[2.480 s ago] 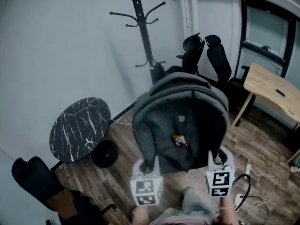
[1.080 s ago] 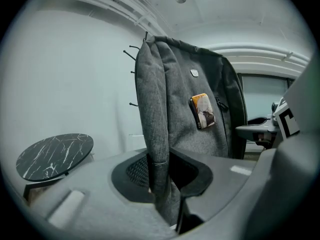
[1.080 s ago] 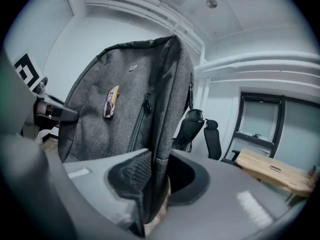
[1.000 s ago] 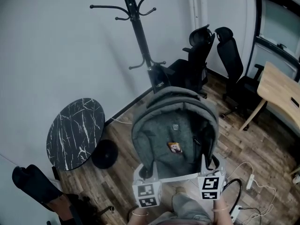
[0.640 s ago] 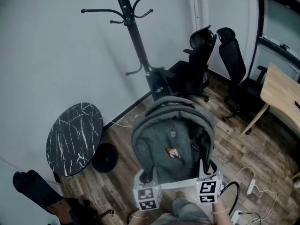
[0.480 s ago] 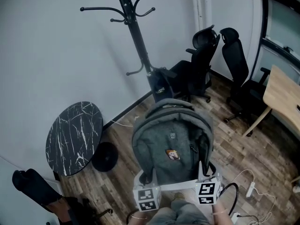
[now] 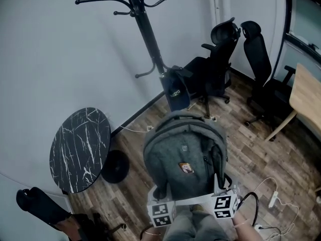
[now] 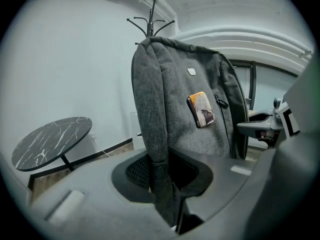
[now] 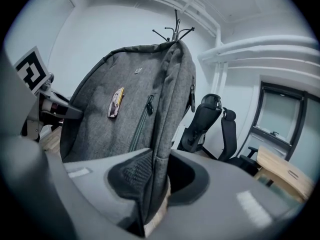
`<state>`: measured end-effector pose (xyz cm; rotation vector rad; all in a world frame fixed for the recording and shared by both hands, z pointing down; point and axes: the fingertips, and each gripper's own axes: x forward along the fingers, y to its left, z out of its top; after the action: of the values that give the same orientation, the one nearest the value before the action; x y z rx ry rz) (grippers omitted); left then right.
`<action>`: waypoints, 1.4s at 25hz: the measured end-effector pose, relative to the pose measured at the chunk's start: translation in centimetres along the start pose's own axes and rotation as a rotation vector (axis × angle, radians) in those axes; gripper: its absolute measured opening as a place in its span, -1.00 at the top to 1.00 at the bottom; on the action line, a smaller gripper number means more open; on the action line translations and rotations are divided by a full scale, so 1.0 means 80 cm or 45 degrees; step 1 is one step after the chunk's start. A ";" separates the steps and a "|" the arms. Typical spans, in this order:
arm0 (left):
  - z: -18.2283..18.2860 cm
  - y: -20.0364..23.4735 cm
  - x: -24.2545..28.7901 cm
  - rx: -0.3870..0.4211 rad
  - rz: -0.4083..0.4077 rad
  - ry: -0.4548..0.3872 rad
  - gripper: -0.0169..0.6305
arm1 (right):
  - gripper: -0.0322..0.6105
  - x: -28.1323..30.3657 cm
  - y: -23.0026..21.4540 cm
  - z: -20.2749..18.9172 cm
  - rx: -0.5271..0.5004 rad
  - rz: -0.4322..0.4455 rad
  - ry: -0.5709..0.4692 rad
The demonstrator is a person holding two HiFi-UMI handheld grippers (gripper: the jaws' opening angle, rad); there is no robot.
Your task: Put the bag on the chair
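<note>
The left gripper [image 7: 159, 194] and right gripper [image 7: 218, 184], nearest, each clamp one lower side of the grey bag [image 7: 183, 157]. Their jaw tips are buried in the fabric. The bag is held upright in the air, hiding the wood floor [image 7: 251, 149] beneath it. A marble table [image 7: 80, 147] stands to the left, and a desk [image 7: 306, 92] is cut off on the right. Past open floor, a coat rack [image 7: 145, 34] and two chairs [image 7: 218, 59] stand by the wall.
</note>
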<state>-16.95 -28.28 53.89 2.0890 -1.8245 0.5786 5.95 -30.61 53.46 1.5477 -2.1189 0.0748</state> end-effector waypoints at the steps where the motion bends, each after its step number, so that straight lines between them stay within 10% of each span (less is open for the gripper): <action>1: -0.003 0.004 0.005 0.000 -0.001 0.011 0.71 | 0.66 0.006 0.003 -0.002 -0.005 0.002 0.008; 35: -0.115 0.037 0.169 0.012 -0.081 0.249 0.71 | 0.65 0.164 0.043 -0.117 -0.013 0.008 0.258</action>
<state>-19.35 -36.00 68.42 2.0100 -1.6446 0.7476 3.40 -37.78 68.06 1.4619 -1.9630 0.2136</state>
